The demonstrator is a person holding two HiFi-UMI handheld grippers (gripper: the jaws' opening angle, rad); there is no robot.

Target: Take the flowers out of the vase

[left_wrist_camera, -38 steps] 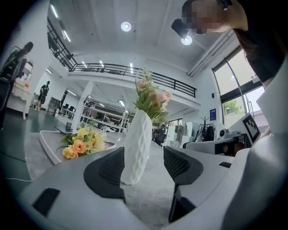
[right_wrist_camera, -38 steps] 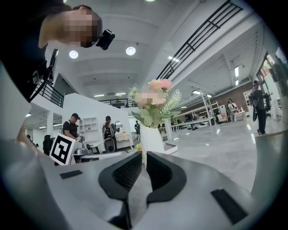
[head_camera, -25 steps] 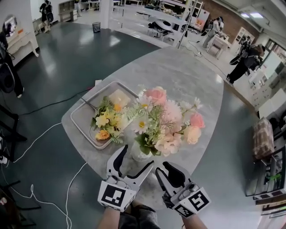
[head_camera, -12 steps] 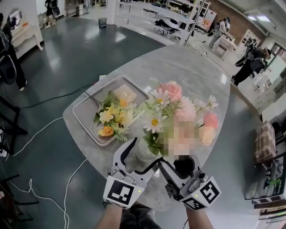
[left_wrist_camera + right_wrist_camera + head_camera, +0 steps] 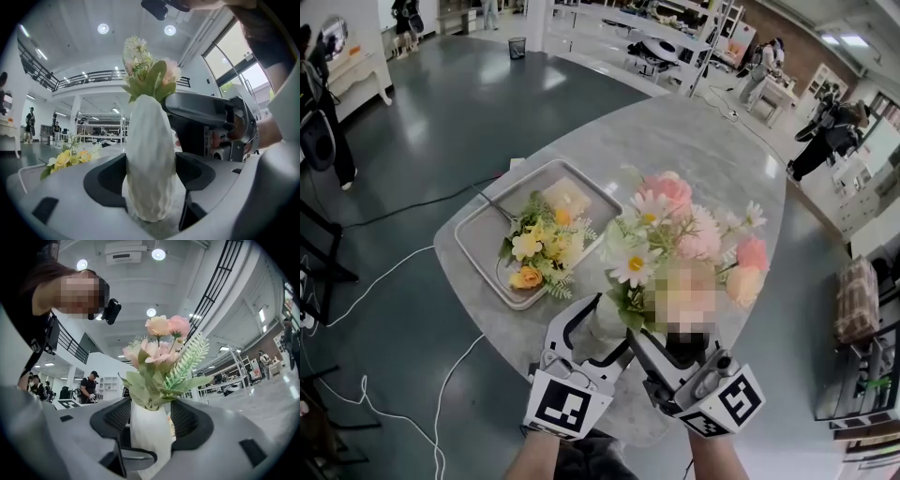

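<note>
While the white vase stands near the six o'clock edge of the worktop, my left fingers have just been closing and now press its belly from both sides; my right fingers have just been opening and stand wide around the vase's neck, clear of it; the pink flowers sit in the vase; at ten o'clock of it, a yellow bunch lies in the tray.
</note>
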